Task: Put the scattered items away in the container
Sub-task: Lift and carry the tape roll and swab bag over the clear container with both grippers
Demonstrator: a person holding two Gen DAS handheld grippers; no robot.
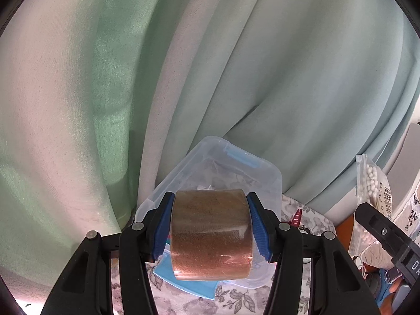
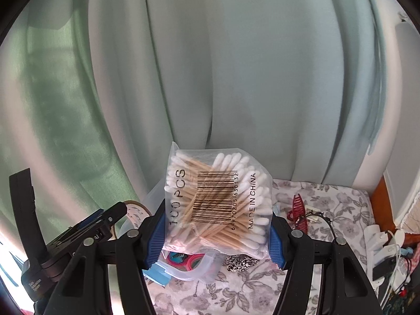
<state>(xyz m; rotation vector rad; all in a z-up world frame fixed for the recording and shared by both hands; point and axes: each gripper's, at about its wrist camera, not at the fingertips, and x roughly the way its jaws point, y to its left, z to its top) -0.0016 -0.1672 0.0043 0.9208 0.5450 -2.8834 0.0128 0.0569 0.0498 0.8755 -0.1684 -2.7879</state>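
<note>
Left wrist view: the left tool (image 1: 210,232), half open, clamps a brown roll of packing tape (image 1: 211,236) above the clear plastic container (image 1: 270,181) on the floral-clothed desk (image 1: 236,299). The right tool (image 2: 215,232) grips a clear bag of cotton swabs (image 2: 218,199). Transport step; next, lower and release inside.

Left gripper (image 1: 210,232) and right gripper (image 2: 217,236) (2 total) each clamped, angled downward.
</note>
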